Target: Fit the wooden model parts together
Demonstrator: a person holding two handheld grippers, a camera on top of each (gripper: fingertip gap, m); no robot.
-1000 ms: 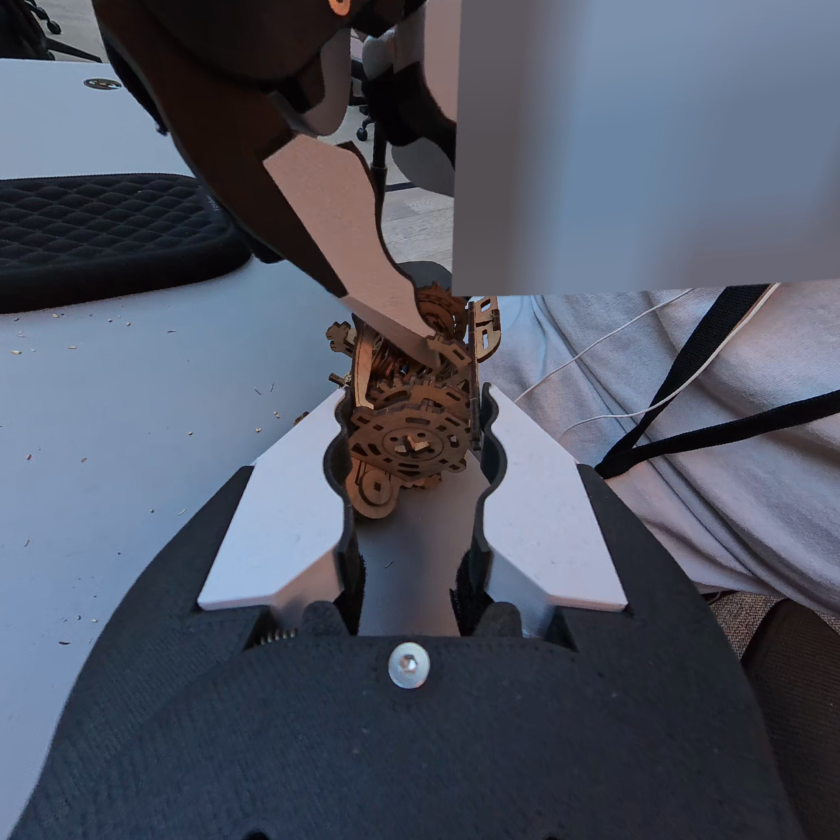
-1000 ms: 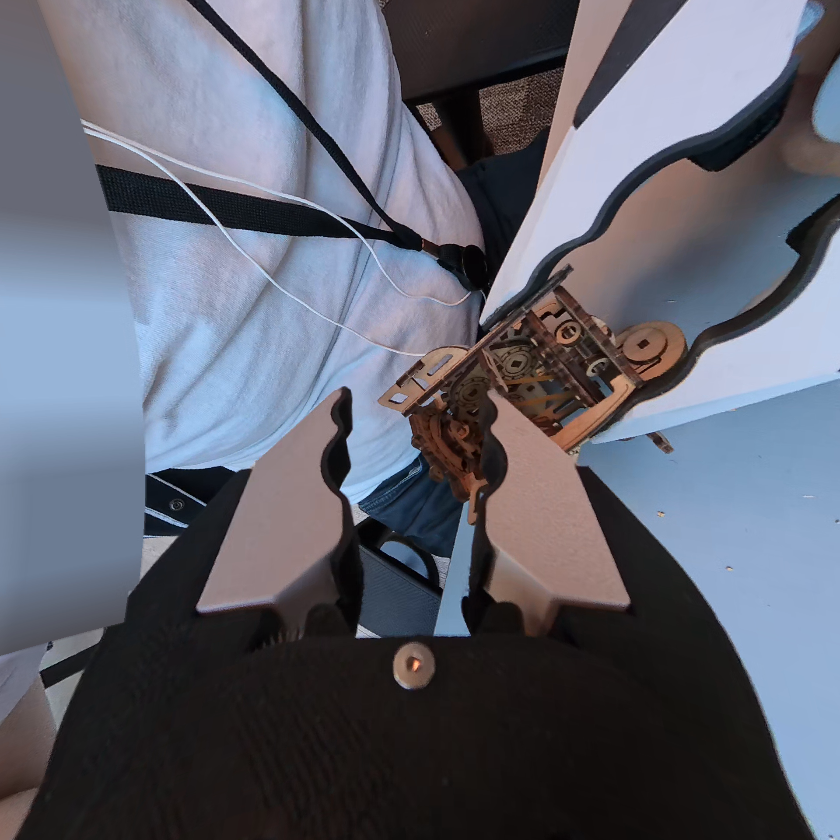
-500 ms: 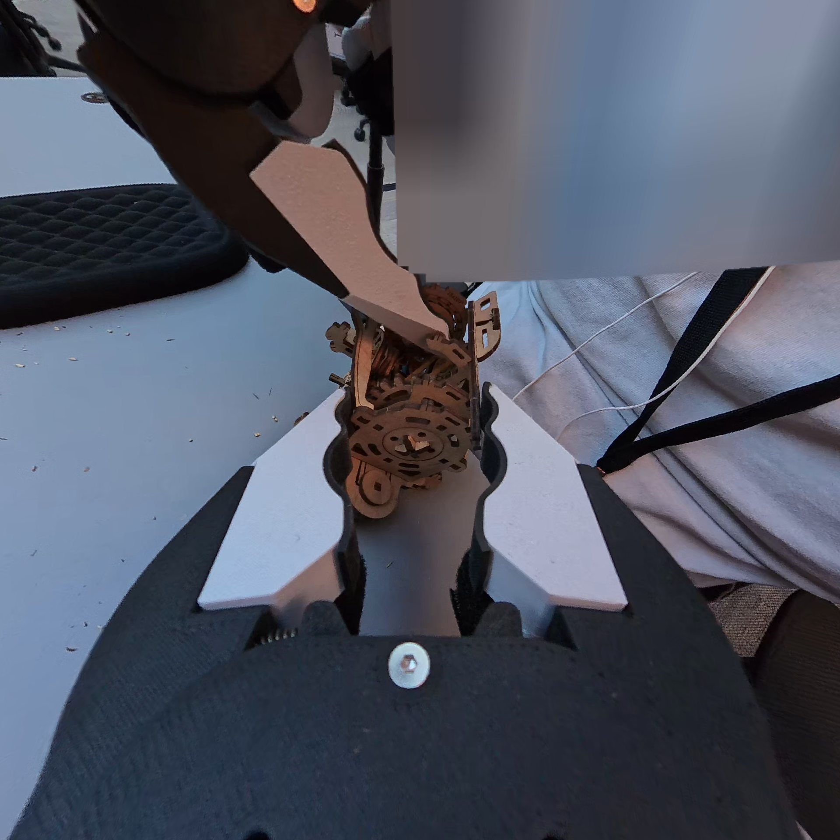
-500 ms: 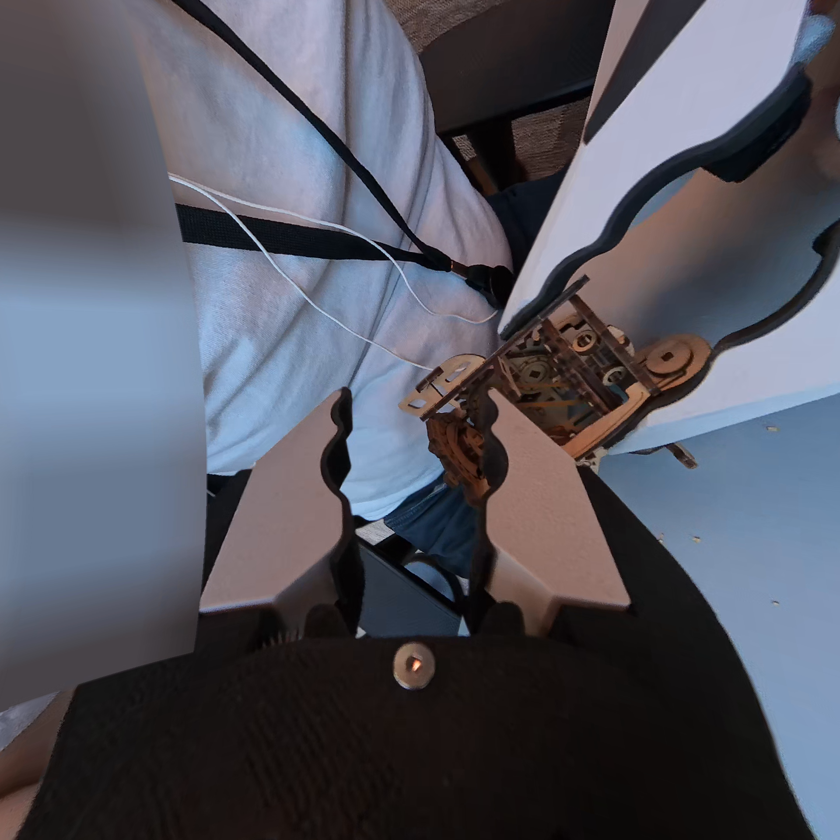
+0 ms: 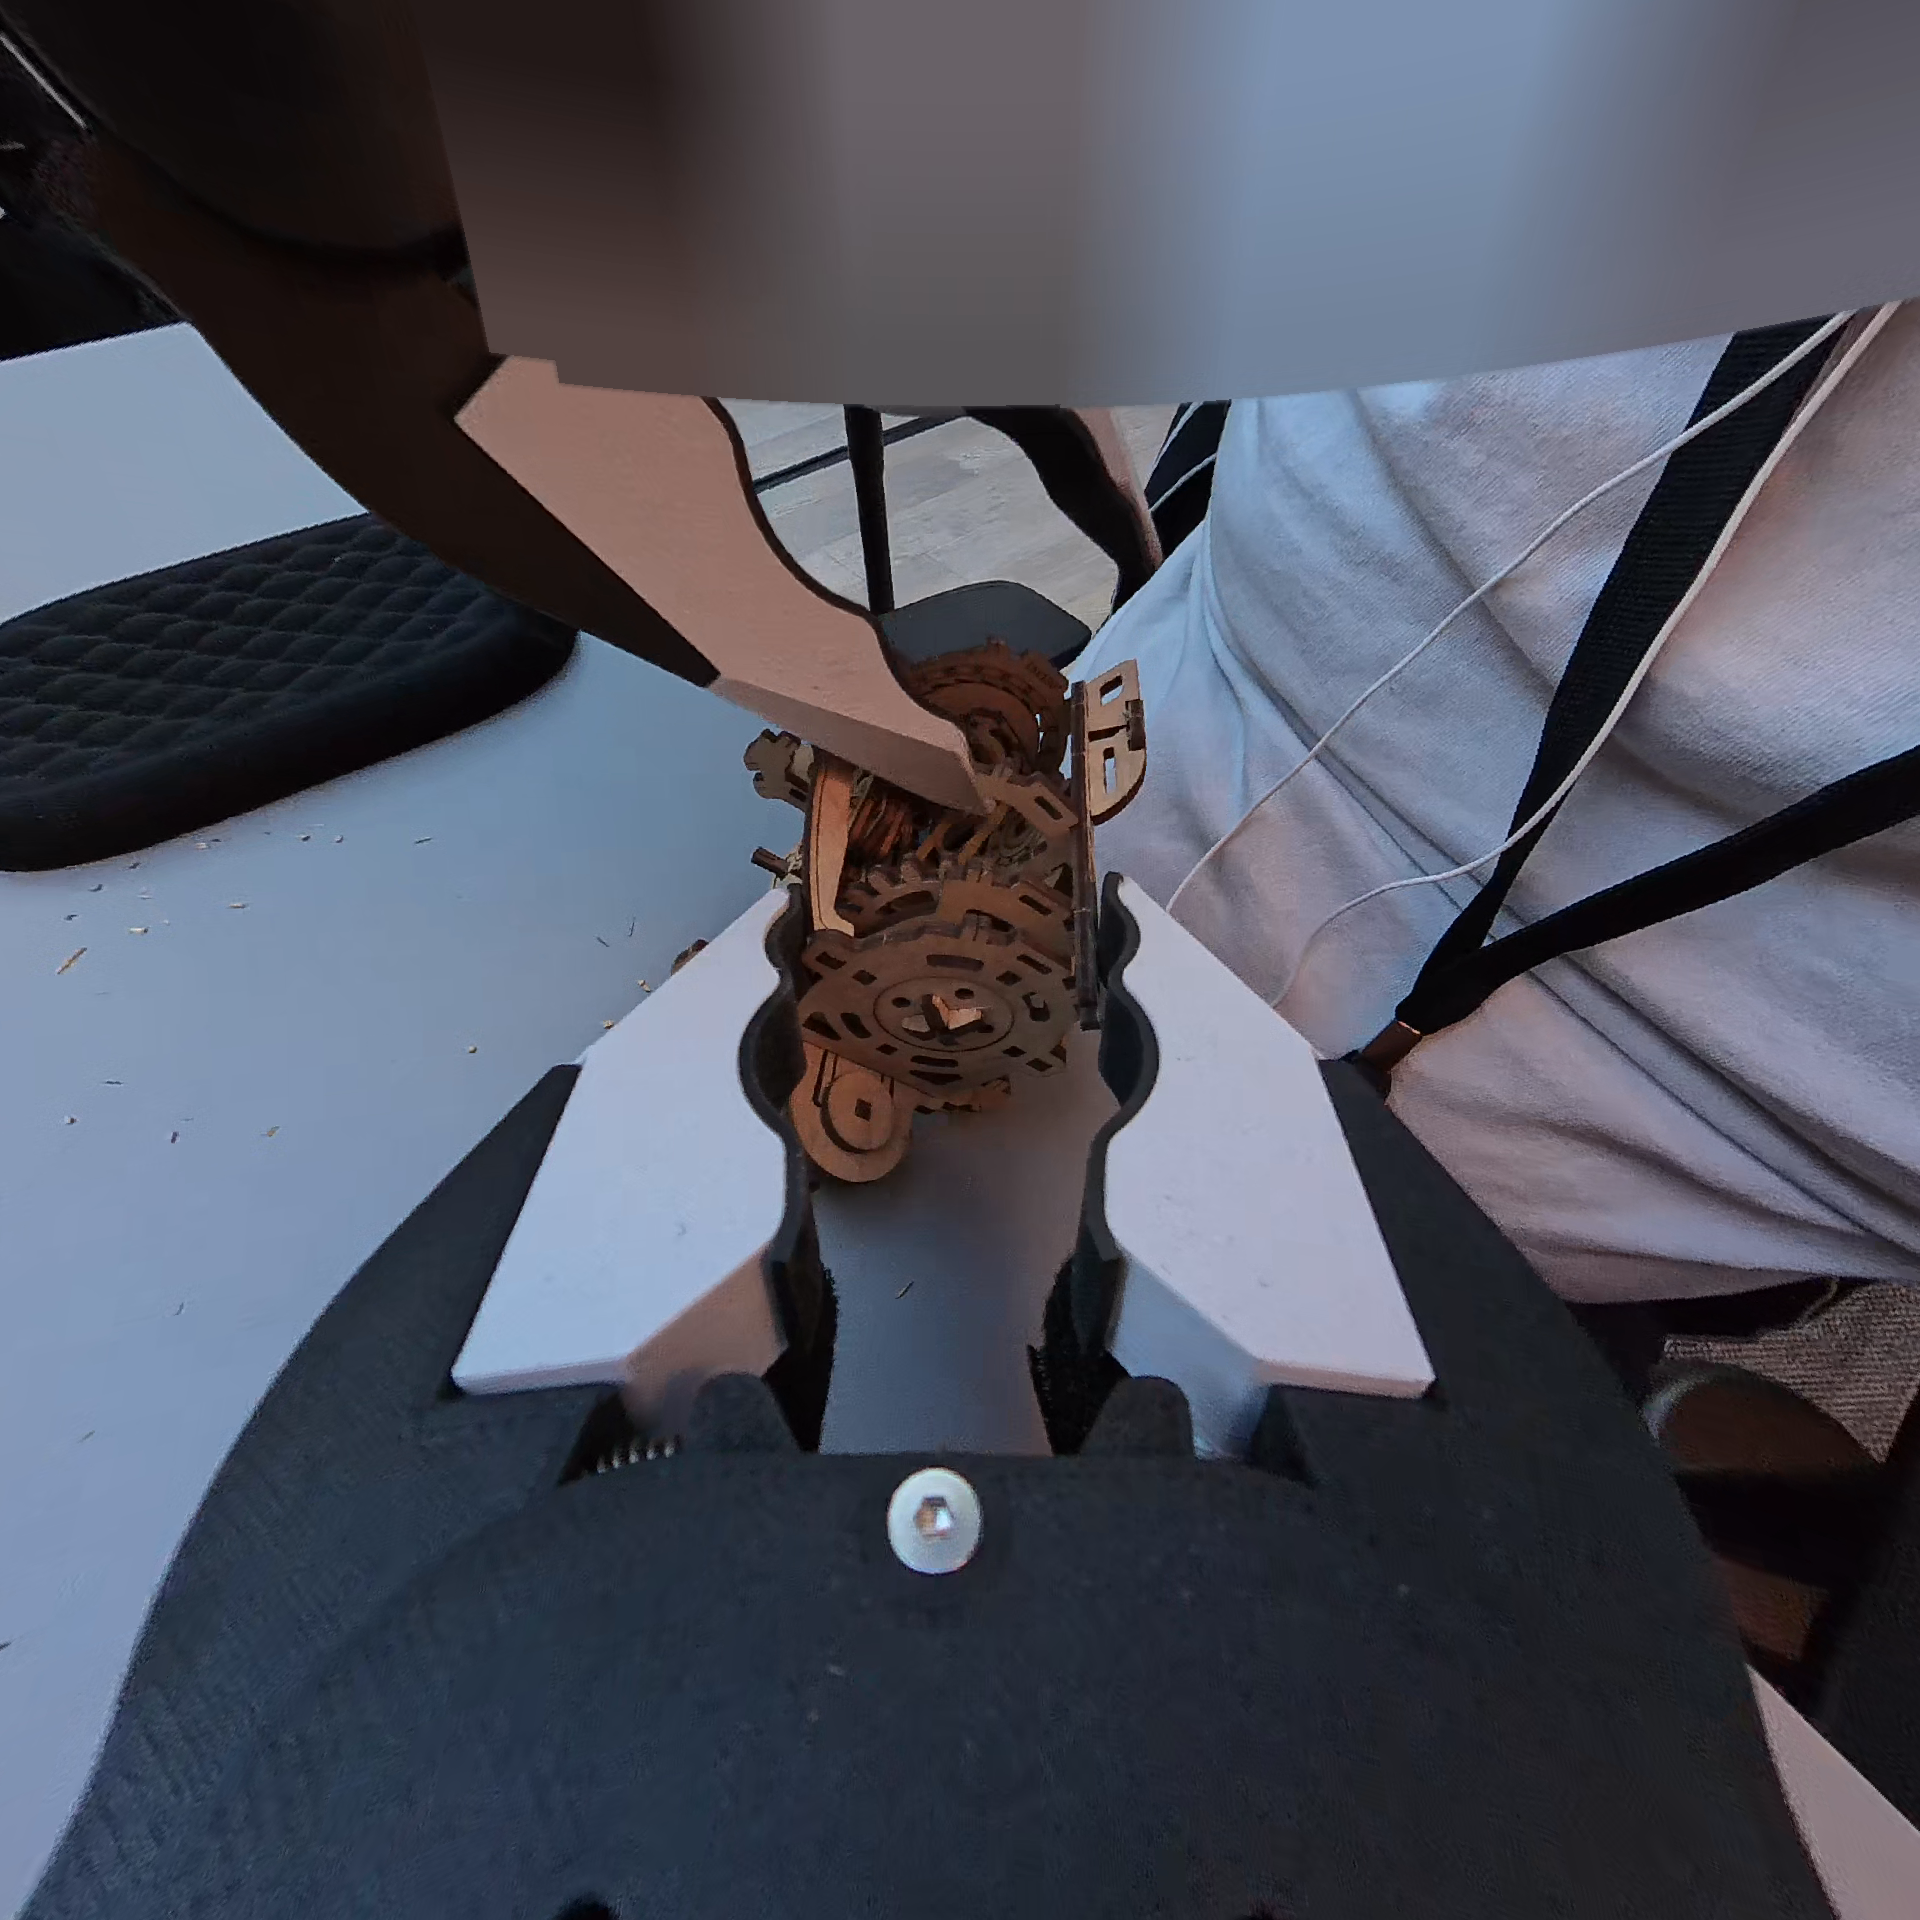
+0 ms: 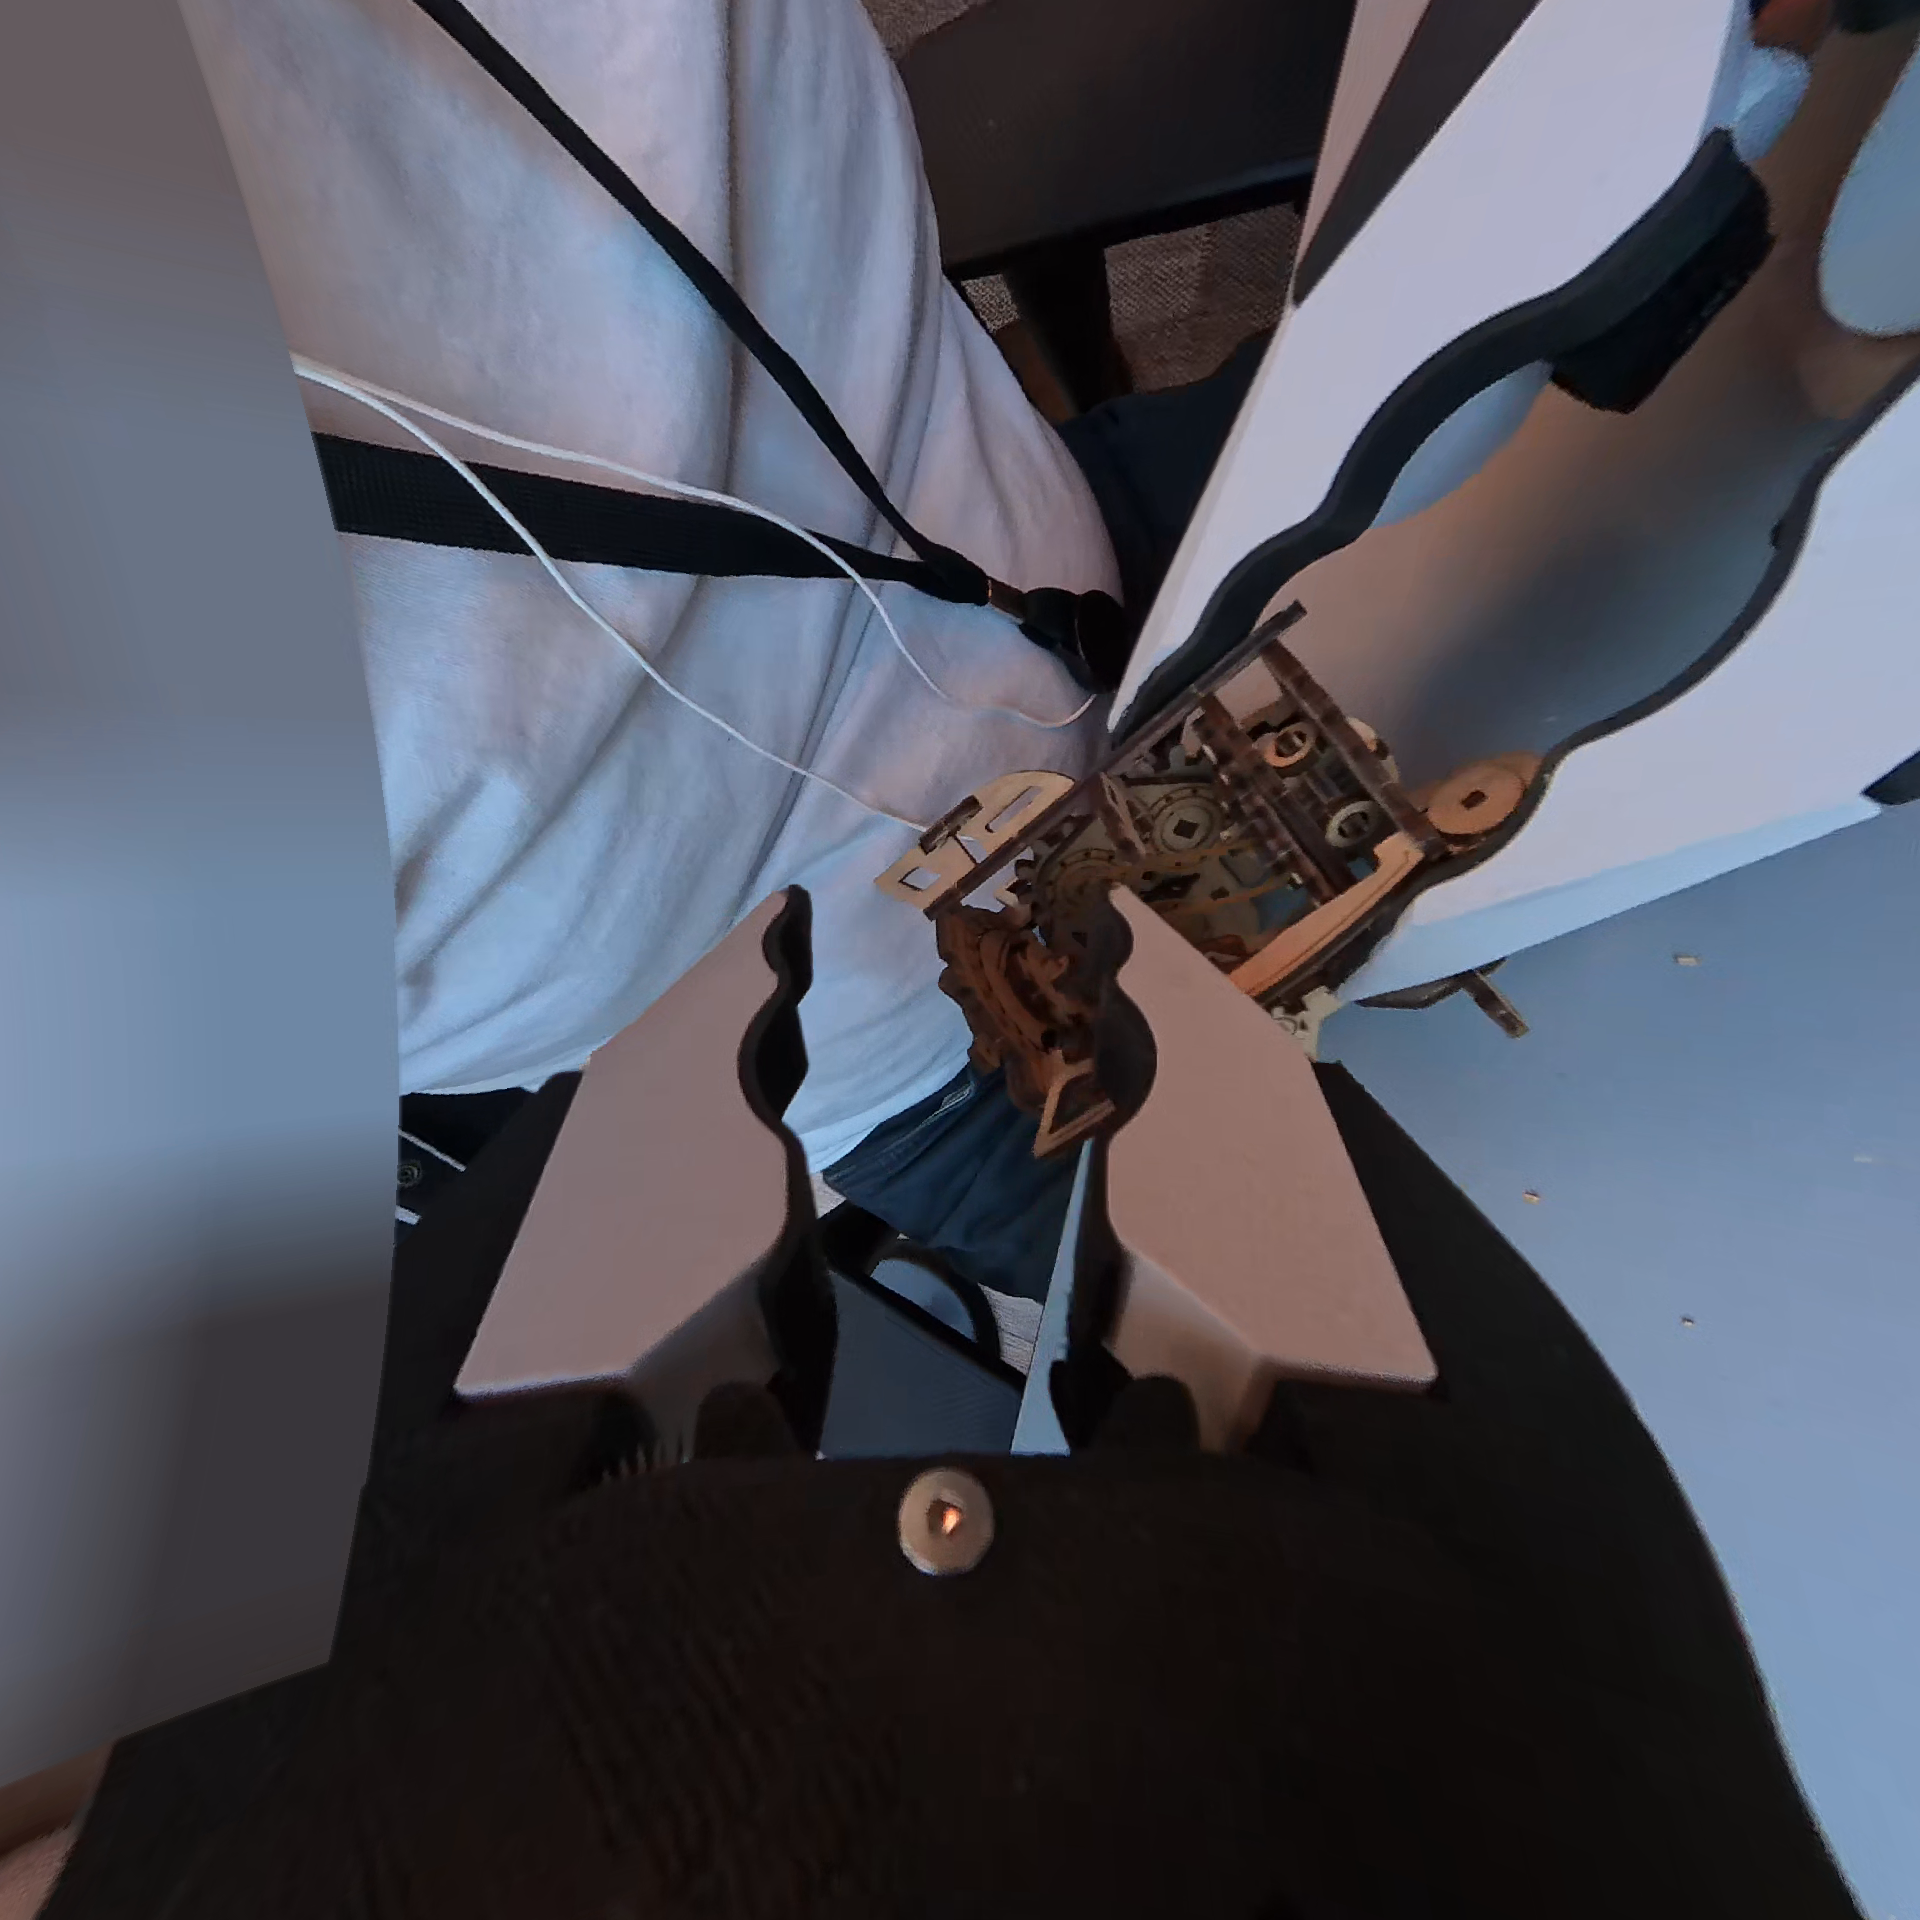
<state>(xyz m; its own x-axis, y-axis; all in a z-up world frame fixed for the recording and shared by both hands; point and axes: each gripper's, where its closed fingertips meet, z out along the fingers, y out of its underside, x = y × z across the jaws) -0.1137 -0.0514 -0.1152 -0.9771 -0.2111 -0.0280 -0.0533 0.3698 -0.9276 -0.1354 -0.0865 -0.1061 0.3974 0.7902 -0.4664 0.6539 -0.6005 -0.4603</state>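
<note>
A brown wooden gear model [image 5: 935, 997] sits clamped between the two white fingers of my left gripper [image 5: 940, 935], above the table edge. One finger of my right gripper [image 5: 821, 665] comes down from the upper left, and its tip rests on the model's top. In the right wrist view the model [image 6: 1236, 831] is in my left gripper [image 6: 1247, 852] at the upper right. My right gripper [image 6: 951, 935] is open. Its right fingertip touches a dark gear cluster [image 6: 1013, 987] on the model's end. Nothing is between its fingers.
A white table [image 5: 260, 1091] carries small wood crumbs. A black quilted cushion [image 5: 208, 696] lies at its far left. The person's torso in a white shirt [image 5: 1507, 883], with black straps and a white cable, is close behind the model. A dark chair [image 6: 1091, 156] stands behind.
Both grippers and the model have shifted slightly together, and the right gripper looms larger in the left wrist view. The right fingertip stays on the model's top. The left grip is unchanged.
</note>
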